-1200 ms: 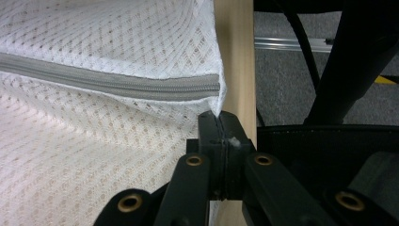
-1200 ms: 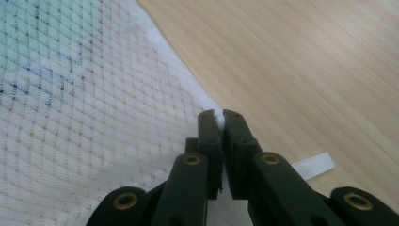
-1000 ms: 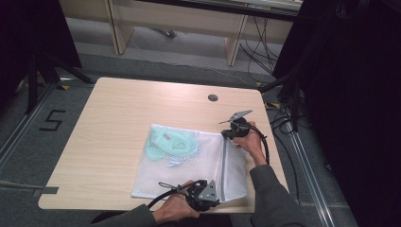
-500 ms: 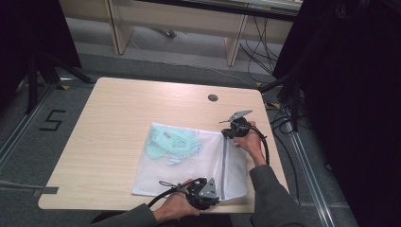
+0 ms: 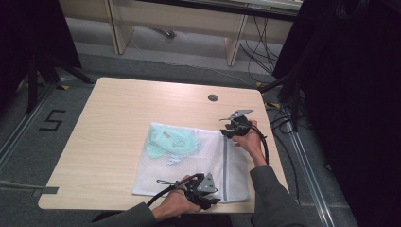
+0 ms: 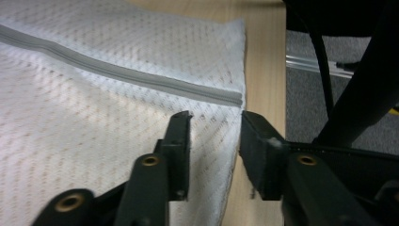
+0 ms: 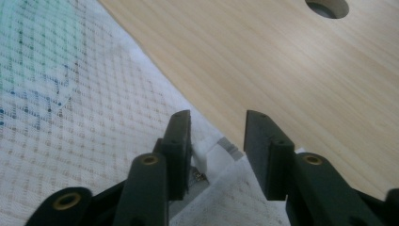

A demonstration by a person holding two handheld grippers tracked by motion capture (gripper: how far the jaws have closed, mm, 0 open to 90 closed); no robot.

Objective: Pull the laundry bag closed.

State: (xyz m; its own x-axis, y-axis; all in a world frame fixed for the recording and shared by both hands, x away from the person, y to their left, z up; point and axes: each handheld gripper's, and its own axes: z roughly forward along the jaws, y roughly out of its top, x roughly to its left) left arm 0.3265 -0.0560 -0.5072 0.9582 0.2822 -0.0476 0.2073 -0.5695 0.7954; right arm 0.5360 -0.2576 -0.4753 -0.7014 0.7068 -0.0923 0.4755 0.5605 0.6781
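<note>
The white mesh laundry bag (image 5: 189,163) lies flat on the near right part of the wooden table (image 5: 118,118), a mint-green garment (image 5: 165,142) inside its left half and a grey zipper (image 5: 225,165) running across its right part. My left gripper (image 5: 208,193) sits at the bag's near edge, jaws apart astride the corner by the zipper end (image 6: 235,98). My right gripper (image 5: 229,128) meets the far edge, jaws apart over the zipper pull (image 7: 202,160). A cable hole (image 5: 213,98) lies beyond.
</note>
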